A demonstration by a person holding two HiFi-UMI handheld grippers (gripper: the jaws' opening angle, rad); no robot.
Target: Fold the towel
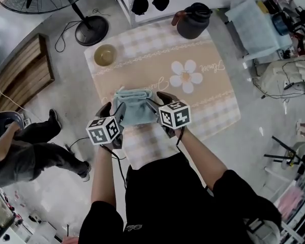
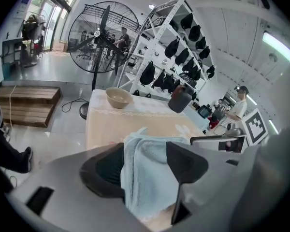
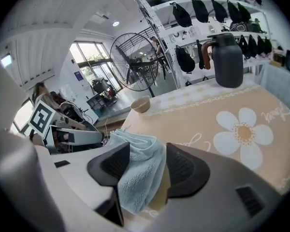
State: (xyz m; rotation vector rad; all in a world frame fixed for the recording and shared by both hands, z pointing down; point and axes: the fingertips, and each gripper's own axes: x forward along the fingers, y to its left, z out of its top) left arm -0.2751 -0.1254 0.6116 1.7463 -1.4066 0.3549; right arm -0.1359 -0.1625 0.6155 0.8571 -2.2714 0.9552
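The left gripper (image 2: 146,164) has its jaws spread wide, with one side of the pale blue towel (image 1: 136,105) lying loose in the gap. The right gripper (image 3: 147,167) is just as wide, and the towel's other side is bunched between its pads. The towel sits in a rumpled, partly folded heap on the checked tablecloth (image 1: 142,50), near the white flower print (image 1: 186,76), to its left on the person's side. A dark jug (image 1: 193,20) stands beyond the flower, and a tan bowl (image 1: 105,55) sits well to its left.
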